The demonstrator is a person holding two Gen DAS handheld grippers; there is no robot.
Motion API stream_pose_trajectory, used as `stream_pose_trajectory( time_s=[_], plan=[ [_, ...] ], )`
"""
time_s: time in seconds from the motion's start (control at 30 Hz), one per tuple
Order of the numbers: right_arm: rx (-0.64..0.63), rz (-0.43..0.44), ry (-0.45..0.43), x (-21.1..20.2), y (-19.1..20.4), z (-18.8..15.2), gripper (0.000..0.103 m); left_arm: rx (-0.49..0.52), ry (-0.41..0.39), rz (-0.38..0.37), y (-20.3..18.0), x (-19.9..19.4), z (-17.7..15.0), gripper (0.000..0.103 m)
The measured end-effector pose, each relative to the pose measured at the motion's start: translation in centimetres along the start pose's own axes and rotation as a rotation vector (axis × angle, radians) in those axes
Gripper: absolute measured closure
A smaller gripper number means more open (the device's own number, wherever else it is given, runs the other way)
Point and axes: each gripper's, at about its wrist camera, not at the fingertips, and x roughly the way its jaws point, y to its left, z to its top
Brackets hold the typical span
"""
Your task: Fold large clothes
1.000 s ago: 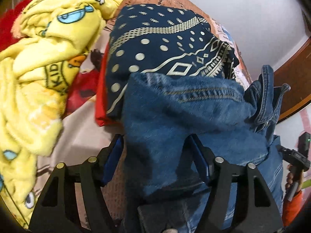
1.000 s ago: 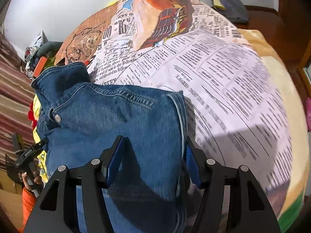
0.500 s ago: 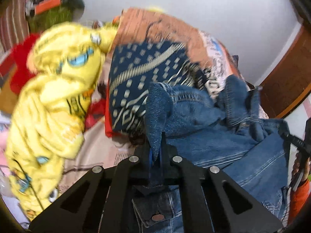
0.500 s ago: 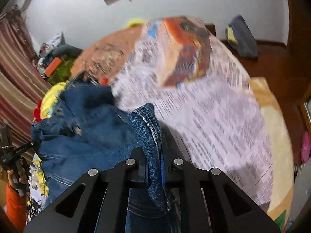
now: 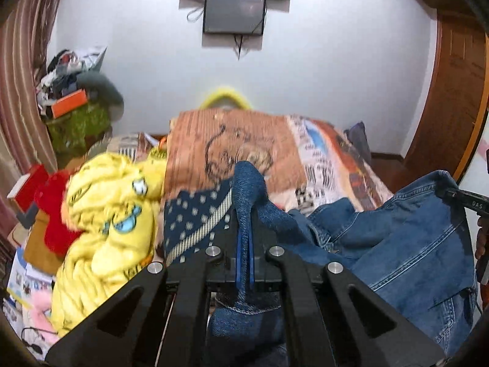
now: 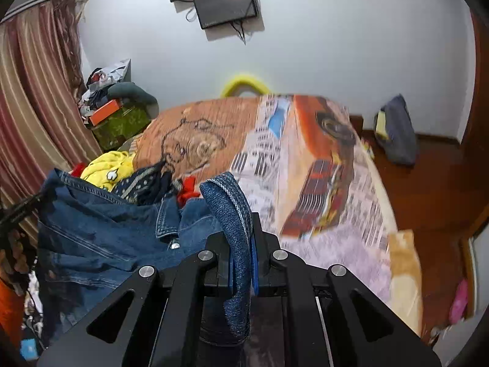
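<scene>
A blue denim jacket [image 5: 406, 244] hangs lifted over the bed, stretched between both grippers. My left gripper [image 5: 243, 263] is shut on one pinched fold of its denim, which sticks up past the jaws. In the right wrist view my right gripper [image 6: 243, 272] is shut on another fold with a stitched hem, and the rest of the denim jacket [image 6: 101, 229] sags to its left. The other gripper's tip shows at the far edge of each view, clamped on the jacket.
The bed [image 6: 321, 165] wears a printed newspaper-and-car cover. A yellow cartoon blanket [image 5: 110, 223], a navy patterned cloth [image 5: 192, 220] and red fabric [image 5: 58, 214] lie heaped on its left. A cluttered green box [image 6: 119, 122] stands by the curtain. A monitor [image 5: 233, 13] hangs on the wall.
Both grippers closed on folds of the denim jacket and rose, pulling it up off the bed. The views tilted up to show the wall and monitor.
</scene>
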Motion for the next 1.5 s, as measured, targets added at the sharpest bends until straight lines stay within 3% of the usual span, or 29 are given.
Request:
stream_pose_trajectory(
  time_s=[0.2,0.3,0.43,0.57,0.7,0.77,0.87,0.93,1.0,1.13,1.2,1.37,1.5],
  plan=[
    [0.02,-0.036,-0.071,1.0,-1.3,2.8,0.096,0.035,-0.058,0.034,-0.7,1.8,1.7,0.1],
    [0.046,-0.068,-0.043,3.3,-2.8,3.4,0.096,-0.029,0.01,0.044,1.0,5.8,2.0,0.1],
    [0.078,-0.132,0.073,8.8,-5.3,2.6,0.096,-0.066,0.118,0.131,3.5,12.5,1.0,0.1],
    [0.125,-0.165,0.168,13.0,-8.1,0.8,0.095,-0.106,0.215,0.147,5.7,17.2,-0.4,0.099],
    [0.171,-0.16,0.232,15.2,-10.0,-0.9,0.092,-0.041,0.272,0.232,5.9,20.2,-1.8,0.091],
    [0.163,-0.172,0.251,15.5,-10.3,-1.8,0.085,-0.025,0.298,0.247,6.0,21.0,-2.5,0.09],
    [0.169,-0.21,0.288,14.9,-10.4,-2.7,0.072,-0.02,0.3,0.239,5.8,20.2,-2.7,0.084],
    [0.208,-0.201,0.316,14.0,-10.7,-2.7,0.07,-0.014,0.294,0.228,5.6,18.8,-2.7,0.067],
    [0.243,-0.172,0.318,12.5,-10.8,-2.8,0.069,-0.006,0.278,0.219,5.2,17.2,-2.7,0.04],
    [0.237,-0.13,0.302,8.7,-9.3,-3.0,0.06,0.028,0.253,0.191,4.2,13.3,-2.8,0.033],
    [0.206,-0.118,0.289,6.7,-8.1,-3.1,0.055,0.046,0.247,0.185,3.6,11.5,-3.2,0.024],
    [0.087,-0.106,0.254,1.6,-3.8,-4.1,0.045,0.079,0.25,0.144,2.3,7.5,-5.1,0.016],
    [-0.002,-0.103,0.241,-1.1,-0.7,-5.9,0.041,0.074,0.265,0.105,1.8,5.3,-7.2,0.015]
  ],
)
